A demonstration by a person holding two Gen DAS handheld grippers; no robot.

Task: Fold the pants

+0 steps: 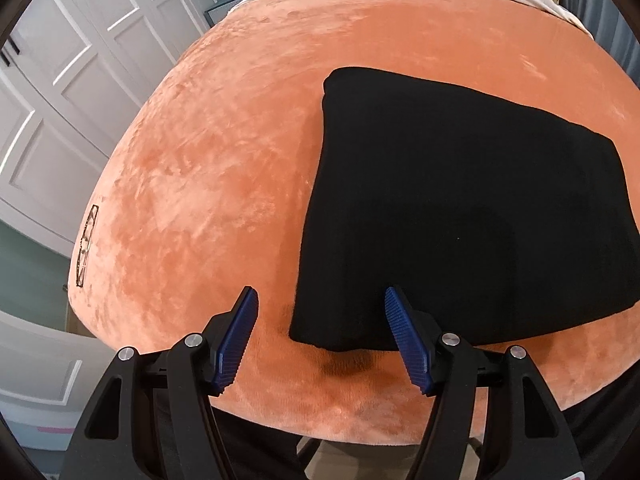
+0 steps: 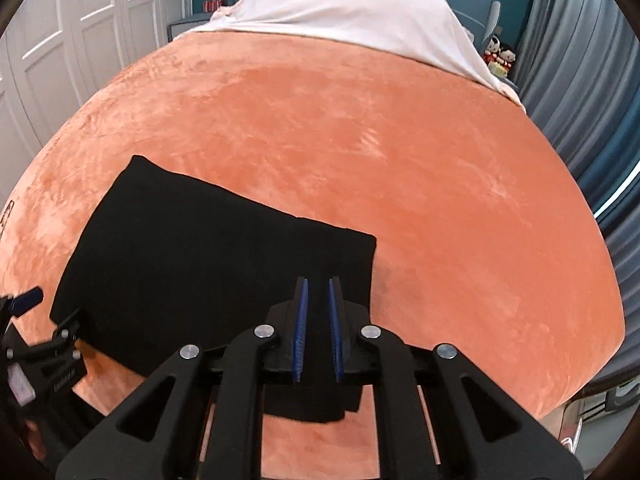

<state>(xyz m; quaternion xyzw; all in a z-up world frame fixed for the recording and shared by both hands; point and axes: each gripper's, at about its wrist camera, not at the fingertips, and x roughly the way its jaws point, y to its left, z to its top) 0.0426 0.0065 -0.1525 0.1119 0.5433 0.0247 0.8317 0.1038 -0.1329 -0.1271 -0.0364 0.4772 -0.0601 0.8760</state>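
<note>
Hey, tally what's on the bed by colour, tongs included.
Black: 1, the folded pants
Orange: 1, the blanket
White: 1, the sheet
Black with blue pads: 2, left tongs and right tongs
Total: 5

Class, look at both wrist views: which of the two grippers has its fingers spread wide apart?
The left gripper: its blue fingers stand wide apart at the near edge of the black pants. The right gripper has fingers nearly together over the pants.

Black hand-held gripper (image 1: 320,304), ribbed blue pads (image 1: 236,338), silver screws.
</note>
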